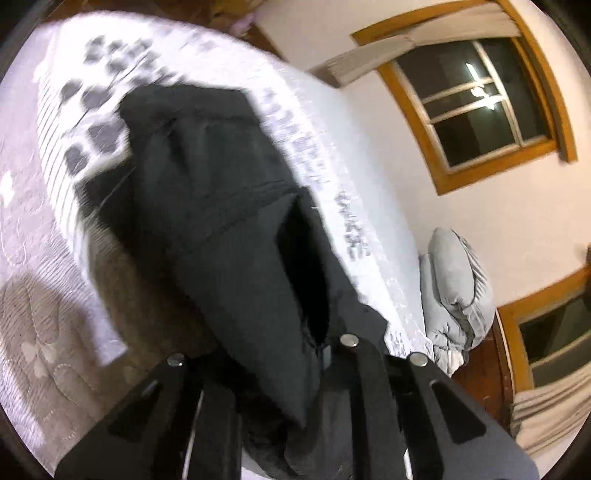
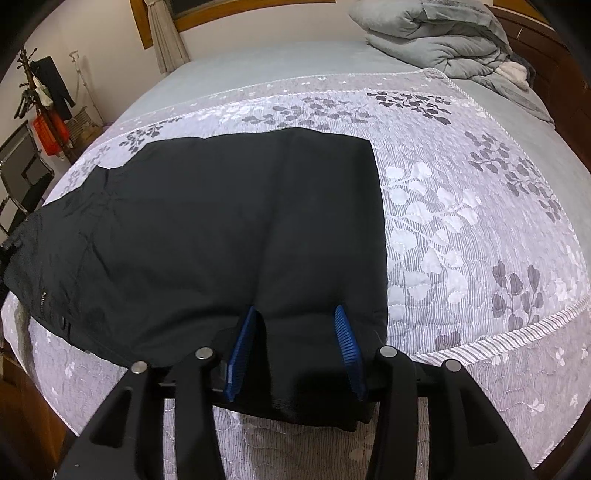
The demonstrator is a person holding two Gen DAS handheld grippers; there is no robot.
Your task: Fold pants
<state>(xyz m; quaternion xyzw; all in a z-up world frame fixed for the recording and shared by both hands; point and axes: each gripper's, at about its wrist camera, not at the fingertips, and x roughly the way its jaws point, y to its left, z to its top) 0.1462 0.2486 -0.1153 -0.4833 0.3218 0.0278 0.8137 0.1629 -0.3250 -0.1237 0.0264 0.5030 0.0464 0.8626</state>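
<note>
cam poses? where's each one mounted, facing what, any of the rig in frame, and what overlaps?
Left wrist: on the left gripper, shut on lifted black pants; faces bed, windows.
Right wrist: on the right gripper, angled down at the pants flat on the bedspread; blue pads straddle the cloth.
Shared: pants, bedspread, grey duvet.

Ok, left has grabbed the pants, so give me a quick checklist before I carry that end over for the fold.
1. Left gripper shut on the pants: ok, black cloth hangs bunched from its closed jaws.
2. Right gripper clamped on the near edge: not ok, its blue pads straddle a ridge of cloth with gaps.
3. Rest of the pants flat on the bedspread: ok.
4. Landing area right of the pants free: ok.
5. Folded duvet away from the pants: ok.
6. Left grip depth: cannot tell, blurred.
</note>
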